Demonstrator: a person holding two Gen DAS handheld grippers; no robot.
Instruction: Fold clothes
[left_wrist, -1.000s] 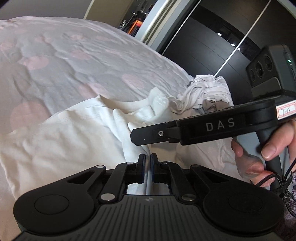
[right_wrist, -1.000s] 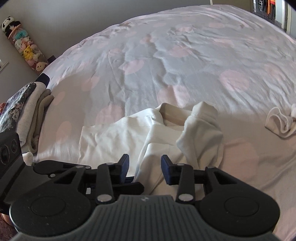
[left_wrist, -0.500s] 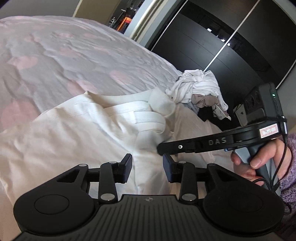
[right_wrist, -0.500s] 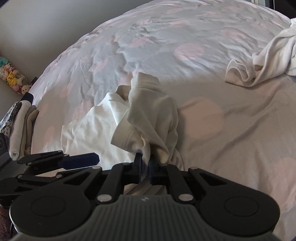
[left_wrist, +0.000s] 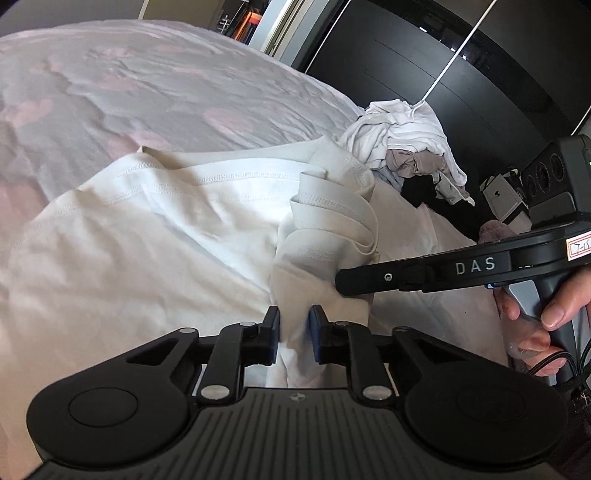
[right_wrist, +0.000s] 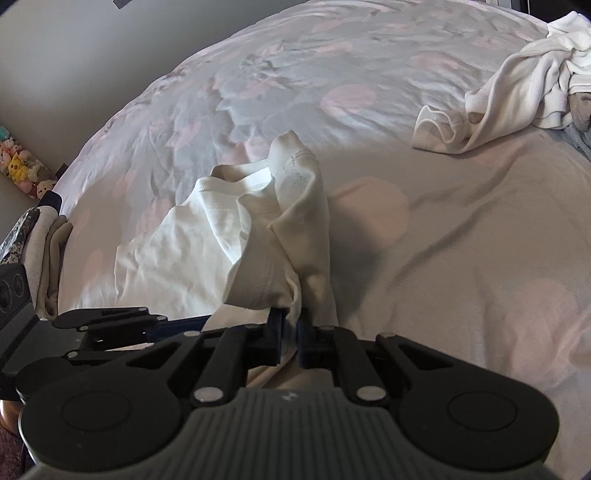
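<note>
A white T-shirt (left_wrist: 166, 229) lies rumpled on the bed, also seen in the right wrist view (right_wrist: 177, 243). My left gripper (left_wrist: 294, 332) has its jaws narrowed around a bunched fold of the shirt, with fabric between the pads. My right gripper (right_wrist: 290, 336) is shut on another bunched part of the shirt, which rises from the jaws. In the left wrist view the right gripper (left_wrist: 341, 286) comes in from the right, its tip against the same bunch, just right of my left gripper.
The bed (right_wrist: 295, 74) has a grey cover with pink spots. A pile of white and grey clothes (left_wrist: 410, 147) lies at the bed's edge, also in the right wrist view (right_wrist: 517, 96). Folded clothes (right_wrist: 40, 251) are stacked left. Dark wardrobe (left_wrist: 461, 66) behind.
My left gripper opened half a second ago and has now closed in on a shirt fold. My right gripper closed on the shirt and has lifted the bunch a little.
</note>
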